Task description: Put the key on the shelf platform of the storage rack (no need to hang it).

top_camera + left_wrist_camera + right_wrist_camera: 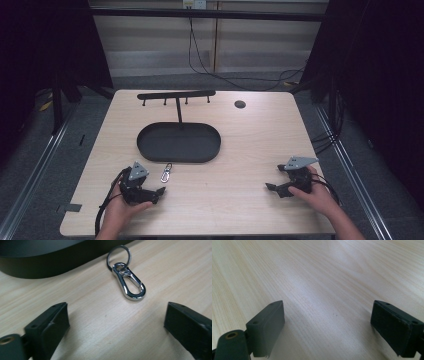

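1. The key clip (128,281) lies flat on the table (240,150), lower left of centre in the high view, just below the black tray (178,142), perhaps touching it.
2. Your left gripper (117,327) is wide open and empty, the clip ahead of it.
3. Your right gripper (328,327), lower right, is open and empty too.

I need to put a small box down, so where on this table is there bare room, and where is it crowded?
Bare wood lies between the left gripper and right gripper, and right of the black tray up to the round hole. Crowded: the strip between tray and left gripper, where the key clip lies beside the tray's rim.
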Demonstrator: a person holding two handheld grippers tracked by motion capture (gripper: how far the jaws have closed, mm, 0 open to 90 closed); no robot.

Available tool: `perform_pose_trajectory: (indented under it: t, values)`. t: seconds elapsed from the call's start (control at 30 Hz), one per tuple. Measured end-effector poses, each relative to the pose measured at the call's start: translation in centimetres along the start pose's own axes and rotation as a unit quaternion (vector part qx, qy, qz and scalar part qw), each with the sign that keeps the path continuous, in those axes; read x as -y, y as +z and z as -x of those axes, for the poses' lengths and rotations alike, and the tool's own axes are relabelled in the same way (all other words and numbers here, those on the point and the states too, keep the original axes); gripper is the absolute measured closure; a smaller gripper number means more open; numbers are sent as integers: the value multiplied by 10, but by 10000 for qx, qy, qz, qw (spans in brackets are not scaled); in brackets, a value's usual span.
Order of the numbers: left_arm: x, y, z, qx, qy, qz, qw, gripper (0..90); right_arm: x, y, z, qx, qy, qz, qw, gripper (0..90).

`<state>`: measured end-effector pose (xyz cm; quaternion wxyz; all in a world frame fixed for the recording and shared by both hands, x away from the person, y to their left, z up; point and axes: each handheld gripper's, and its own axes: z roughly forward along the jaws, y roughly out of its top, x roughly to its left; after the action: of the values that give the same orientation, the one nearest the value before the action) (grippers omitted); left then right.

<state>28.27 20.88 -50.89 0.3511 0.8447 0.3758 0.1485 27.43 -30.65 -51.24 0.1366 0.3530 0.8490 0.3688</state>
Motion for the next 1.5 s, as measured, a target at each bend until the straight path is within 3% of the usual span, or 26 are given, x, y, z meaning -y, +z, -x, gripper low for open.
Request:
perform_pose_trajectory:
  t: [0.2,0.3,0.4,0.53,0.73,0.87,1.0,1.4,1.5]
  values:
    - [0,-2,0,-31,-69,23,10000,75,0,0,0,1,-1,0,10000,115]
    - [-5,-8,-4,20,-250,-199,9995,186,0,0,0,-1,-1,0,10000,115]
    - [-8,-12,-5,63,-308,-461,9984,220,0,0,0,-2,-6,1,10000,115]
    - [-17,-16,-5,145,-478,-846,9952,285,0,0,0,-2,-2,0,10000,115]
    - [-32,-16,-1,186,-418,-1306,9904,307,0,0,0,-2,-3,0,10000,115]
    - [-46,-15,1,232,-454,-1416,9886,323,0,0,0,-3,-6,2,10000,114]
    - [-57,-7,4,263,-398,-1707,9842,329,0,0,0,-2,-1,0,10000,115]
    - [-79,14,0,224,-477,-2216,9737,348,0,0,0,-3,-1,0,10000,115]
    - [-81,19,-1,211,-486,-2231,9734,352,0,0,0,-2,-2,0,10000,115]
